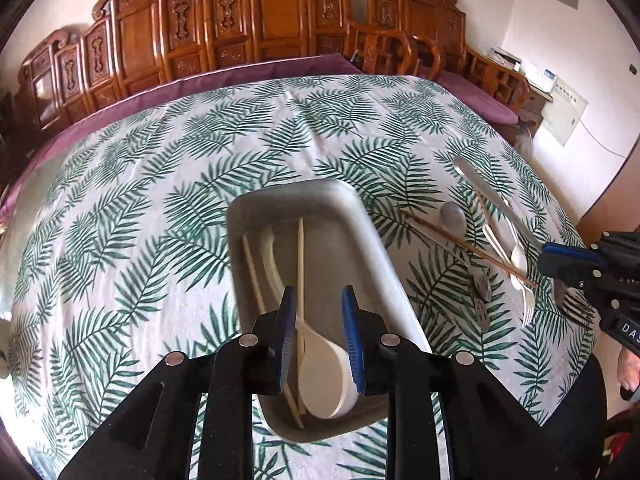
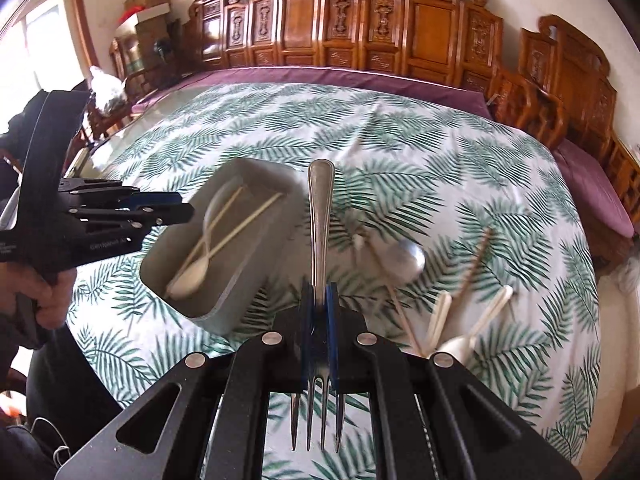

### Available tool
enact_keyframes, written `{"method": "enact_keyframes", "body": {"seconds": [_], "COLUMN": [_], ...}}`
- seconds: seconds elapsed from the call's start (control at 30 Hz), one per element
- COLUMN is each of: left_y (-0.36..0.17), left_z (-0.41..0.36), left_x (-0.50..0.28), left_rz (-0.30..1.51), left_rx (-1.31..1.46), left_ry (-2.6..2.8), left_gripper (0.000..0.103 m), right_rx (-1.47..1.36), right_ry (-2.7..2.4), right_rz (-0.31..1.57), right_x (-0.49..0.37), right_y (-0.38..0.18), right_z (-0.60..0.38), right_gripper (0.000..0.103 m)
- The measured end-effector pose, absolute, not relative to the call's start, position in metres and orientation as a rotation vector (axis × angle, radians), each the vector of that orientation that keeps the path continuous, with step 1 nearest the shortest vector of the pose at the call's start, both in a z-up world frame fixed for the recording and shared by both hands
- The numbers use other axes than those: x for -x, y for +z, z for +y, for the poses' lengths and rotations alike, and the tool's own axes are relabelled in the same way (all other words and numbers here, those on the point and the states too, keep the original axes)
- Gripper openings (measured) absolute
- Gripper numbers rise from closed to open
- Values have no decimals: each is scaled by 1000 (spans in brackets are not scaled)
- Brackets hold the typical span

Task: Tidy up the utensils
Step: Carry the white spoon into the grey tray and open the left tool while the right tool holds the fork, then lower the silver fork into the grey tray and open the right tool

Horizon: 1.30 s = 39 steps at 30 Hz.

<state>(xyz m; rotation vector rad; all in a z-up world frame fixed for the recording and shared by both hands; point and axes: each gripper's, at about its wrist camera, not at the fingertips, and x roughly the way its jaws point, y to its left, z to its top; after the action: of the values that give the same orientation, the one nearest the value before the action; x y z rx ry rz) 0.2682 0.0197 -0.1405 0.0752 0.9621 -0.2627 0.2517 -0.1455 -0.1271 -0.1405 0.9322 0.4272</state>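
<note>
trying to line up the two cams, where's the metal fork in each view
Left wrist: metal fork at the far right edge, tines showing under the right gripper.
Right wrist: bottom centre, clamped upright, handle pointing away, tines toward the camera.
Shared landmark: the grey tray holding chopsticks and a spoon.

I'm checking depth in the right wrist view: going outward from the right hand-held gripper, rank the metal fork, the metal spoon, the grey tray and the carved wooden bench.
1. Metal fork, clamped in the right hand-held gripper.
2. Metal spoon, just ahead, slightly right. The grey tray, ahead-left, is too close to call against it.
3. Carved wooden bench, beyond the table.
</note>
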Motion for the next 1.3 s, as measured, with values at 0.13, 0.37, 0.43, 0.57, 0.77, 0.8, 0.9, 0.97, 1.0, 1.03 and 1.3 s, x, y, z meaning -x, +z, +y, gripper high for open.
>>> {"method": "enact_keyframes", "body": {"seconds": [0.13, 0.37, 0.43, 0.57, 0.77, 0.8, 0.9, 0.97, 1.0, 1.03, 1.3], "left_y": [-137, -128, -125, -118, -108, -107, -102, -100, -99, -98, -98], "left_z": [34, 71, 82, 100, 120, 123, 130, 135, 136, 138, 146], "left_x": [-259, -242, -239, -233, -225, -224, -220, -217, -217, -216, -211], "left_rz": [947, 917, 913, 899, 864, 859, 842, 829, 825, 820, 822], "left_rx": [-54, -19, -16, -14, 9, 11, 21, 25, 26, 26, 24], "left_ry": [-246, -173, -156, -125, -89, -81, -70, -60, -56, -50, -38], "left_gripper": [30, 39, 40, 41, 63, 65, 74, 79, 82, 83, 83], "right_rx": [146, 157, 149, 136, 114, 112, 98, 93, 91, 89, 95], "right_ry": [450, 486, 495, 506, 479, 475, 467, 463, 459, 457, 443], "right_rz": [939, 954, 964, 989, 1004, 1003, 1016, 1027, 1034, 1041, 1066], "right_x": [-256, -263, -266, -276, -289, -290, -295, -298, -299, -301, -308], "right_y": [-129, -136, -138, -145, -153, -153, -158, -161, -164, -166, -179], "right_z": [-121, -82, -74, -56, -39, -37, -32, -29, -28, -27, -18], "right_gripper": [8, 8, 8, 8, 8, 8, 8, 8, 8, 8, 8]}}
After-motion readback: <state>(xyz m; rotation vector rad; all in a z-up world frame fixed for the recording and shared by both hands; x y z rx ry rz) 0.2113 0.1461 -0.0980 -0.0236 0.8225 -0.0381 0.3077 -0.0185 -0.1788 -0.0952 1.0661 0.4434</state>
